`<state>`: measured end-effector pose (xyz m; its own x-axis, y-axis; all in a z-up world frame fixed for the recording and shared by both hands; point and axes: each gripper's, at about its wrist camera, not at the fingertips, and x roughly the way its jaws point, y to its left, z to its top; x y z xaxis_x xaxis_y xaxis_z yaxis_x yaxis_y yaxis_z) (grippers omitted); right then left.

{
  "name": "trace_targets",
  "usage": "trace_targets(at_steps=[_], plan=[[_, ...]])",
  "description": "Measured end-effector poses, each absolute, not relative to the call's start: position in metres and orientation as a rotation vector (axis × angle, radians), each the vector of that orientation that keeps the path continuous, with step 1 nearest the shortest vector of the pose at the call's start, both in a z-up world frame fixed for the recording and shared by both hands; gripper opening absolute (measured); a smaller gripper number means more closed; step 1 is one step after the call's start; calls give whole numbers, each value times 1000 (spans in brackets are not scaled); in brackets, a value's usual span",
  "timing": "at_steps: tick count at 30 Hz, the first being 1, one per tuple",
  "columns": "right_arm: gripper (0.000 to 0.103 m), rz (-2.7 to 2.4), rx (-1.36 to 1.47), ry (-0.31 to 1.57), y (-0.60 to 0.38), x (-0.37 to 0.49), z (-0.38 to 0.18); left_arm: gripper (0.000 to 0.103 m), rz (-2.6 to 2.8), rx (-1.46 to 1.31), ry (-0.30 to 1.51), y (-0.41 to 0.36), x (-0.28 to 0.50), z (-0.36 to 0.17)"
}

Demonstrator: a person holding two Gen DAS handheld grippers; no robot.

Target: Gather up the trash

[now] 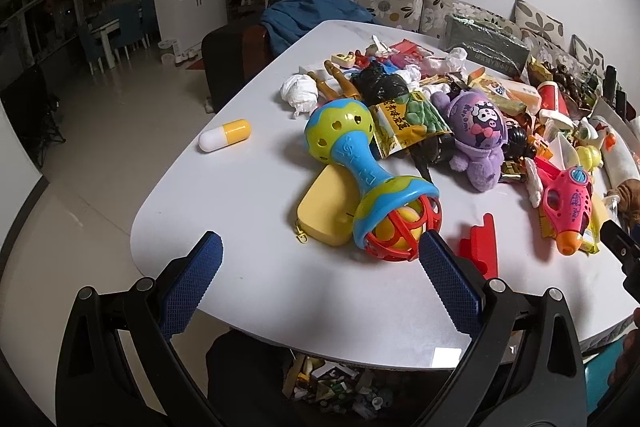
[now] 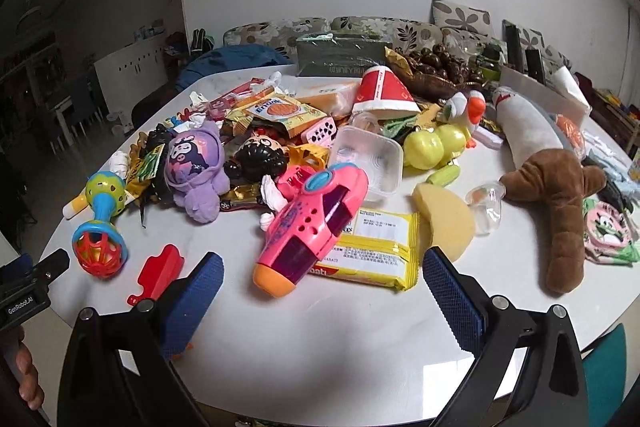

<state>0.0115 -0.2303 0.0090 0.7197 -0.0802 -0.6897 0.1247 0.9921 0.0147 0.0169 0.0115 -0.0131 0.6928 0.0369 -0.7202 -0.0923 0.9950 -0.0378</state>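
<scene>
Pink toy plane [image 2: 312,227] overlaps yellow wrapper [image 2: 372,255]; clear tub [image 2: 370,161] behind holds nothing; left gripper [image 1: 320,251] and right gripper [image 2: 322,269] agape, unladen.

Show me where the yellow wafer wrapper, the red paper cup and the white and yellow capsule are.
yellow wafer wrapper [image 2: 372,251]: right wrist view, middle of its printed face.
red paper cup [image 2: 382,89]: right wrist view, its red side wall.
white and yellow capsule [image 1: 225,135]: left wrist view, where its two halves meet.
</scene>
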Motion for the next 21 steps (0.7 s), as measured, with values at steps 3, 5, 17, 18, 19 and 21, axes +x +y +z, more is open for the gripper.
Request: trace_targets(at_steps=[3,5,17,18,19,21], plan=[[99,-120,41,736,-227,10,13,96,74,-75,800,11,17,-12],[99,-111,58,741,-227,12,13,96,74,-74,801,11,18,-11],[99,-95,73,761,-227,16,9,96,77,-80,803,12,18,-13],[99,-95,73,761,-227,17,9,96,77,-79,803,12,19,-13],[99,-95,73,760,-227,17,9,96,78,-78,803,12,19,-14],[99,-95,73,764,-227,19,8,96,81,-72,802,11,20,-14]])
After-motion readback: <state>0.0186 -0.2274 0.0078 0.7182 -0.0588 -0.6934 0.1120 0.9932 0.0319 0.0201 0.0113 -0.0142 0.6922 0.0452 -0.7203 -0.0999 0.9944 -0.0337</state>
